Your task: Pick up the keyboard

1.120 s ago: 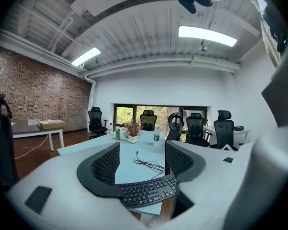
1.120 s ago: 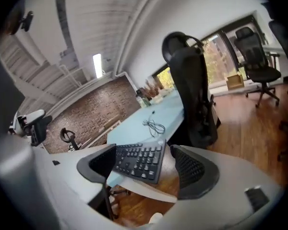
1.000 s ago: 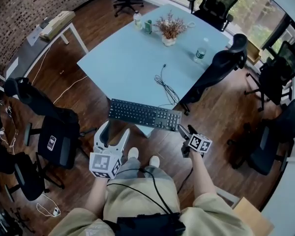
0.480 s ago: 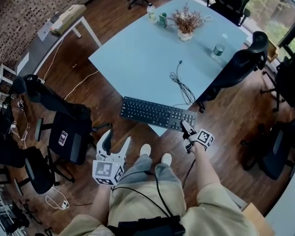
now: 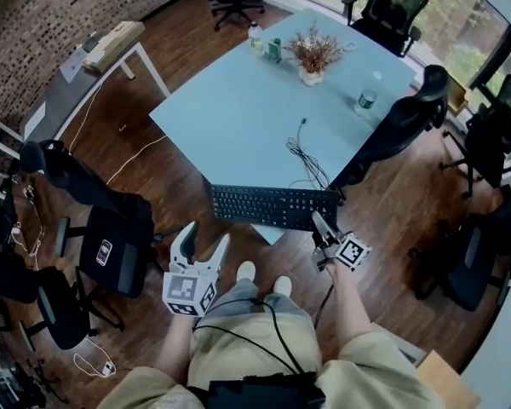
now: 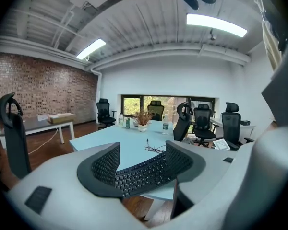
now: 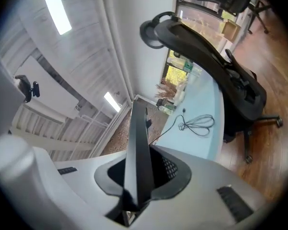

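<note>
While the keyboard (image 5: 274,205) is clamped, the vase (image 5: 310,77) holds dried stems (image 5: 314,46).

Khaki short-sleeved shirt (image 5: 366,373) and trousers (image 5: 298,331), white shoes (image 5: 246,270), black cables (image 5: 266,324) to a black waist pack (image 5: 264,392); white left gripper (image 5: 208,233) and right gripper (image 5: 318,221) bear black-and-white marker cubes (image 5: 187,290).

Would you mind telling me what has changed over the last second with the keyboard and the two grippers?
The right gripper, open beside the right end of the keyboard a second ago, has closed on that end and seems to be starting to lift it. The left gripper stays open and empty, short of the keyboard; the cable still lies on the table.
</note>
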Motion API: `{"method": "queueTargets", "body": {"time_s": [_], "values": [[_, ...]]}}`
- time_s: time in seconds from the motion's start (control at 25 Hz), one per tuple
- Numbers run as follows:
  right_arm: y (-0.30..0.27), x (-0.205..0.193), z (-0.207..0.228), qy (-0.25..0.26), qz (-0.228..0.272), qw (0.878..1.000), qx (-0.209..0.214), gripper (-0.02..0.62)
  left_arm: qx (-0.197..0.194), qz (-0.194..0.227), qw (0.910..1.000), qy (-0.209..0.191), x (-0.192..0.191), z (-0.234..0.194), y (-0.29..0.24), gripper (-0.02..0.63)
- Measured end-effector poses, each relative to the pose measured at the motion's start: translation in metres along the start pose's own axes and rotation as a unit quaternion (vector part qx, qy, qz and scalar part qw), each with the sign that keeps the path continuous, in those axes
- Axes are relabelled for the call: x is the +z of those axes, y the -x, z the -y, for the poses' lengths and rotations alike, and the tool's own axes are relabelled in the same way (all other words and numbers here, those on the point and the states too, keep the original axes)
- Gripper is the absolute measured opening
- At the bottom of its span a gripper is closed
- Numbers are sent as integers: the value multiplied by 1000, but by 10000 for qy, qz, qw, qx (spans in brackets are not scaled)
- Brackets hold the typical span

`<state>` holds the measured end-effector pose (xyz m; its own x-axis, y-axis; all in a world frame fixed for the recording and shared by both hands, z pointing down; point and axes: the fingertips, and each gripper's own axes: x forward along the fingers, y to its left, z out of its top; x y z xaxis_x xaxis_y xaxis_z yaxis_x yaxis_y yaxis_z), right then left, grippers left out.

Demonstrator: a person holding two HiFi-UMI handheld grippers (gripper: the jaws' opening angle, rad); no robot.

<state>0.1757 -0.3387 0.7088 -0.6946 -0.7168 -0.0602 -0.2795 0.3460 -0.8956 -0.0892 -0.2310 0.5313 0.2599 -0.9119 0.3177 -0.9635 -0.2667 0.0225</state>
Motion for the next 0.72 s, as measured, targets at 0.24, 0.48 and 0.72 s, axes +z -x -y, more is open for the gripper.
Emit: {"method": "queueTargets", "body": {"time_s": [0.24,0.48,0.72], "values": [[1,65,-87,661,590,9961,-21,89,-186,305,9993,-107,36,7,-14,299],[-16,154,-247,2988,1069,9483,-95,89,-516,965,9936,-295,115,10,-32,299],[-25,202,-324,3967,1691,9016,-345,89,-428,1665,9837,-523,194,7,-48,299]]}}
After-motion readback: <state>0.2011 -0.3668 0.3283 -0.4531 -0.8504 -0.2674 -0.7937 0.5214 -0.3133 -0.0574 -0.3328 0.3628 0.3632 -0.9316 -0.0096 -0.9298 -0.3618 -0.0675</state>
